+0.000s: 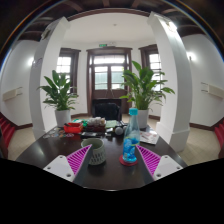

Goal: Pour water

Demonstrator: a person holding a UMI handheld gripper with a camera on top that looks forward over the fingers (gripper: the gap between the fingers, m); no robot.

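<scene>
I see my gripper (112,163) with jaws wide and holding nothing, and the upright blue bottle (131,138) stands just ahead, toward the right finger.

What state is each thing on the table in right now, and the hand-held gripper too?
Hand-held gripper: open, holding nothing.
Blue bottle: upright on the table, just ahead of the right finger, not gripped.
Grey cup: upright between the fingers, untouched; contents cannot be seen.
Door: closed.
</scene>
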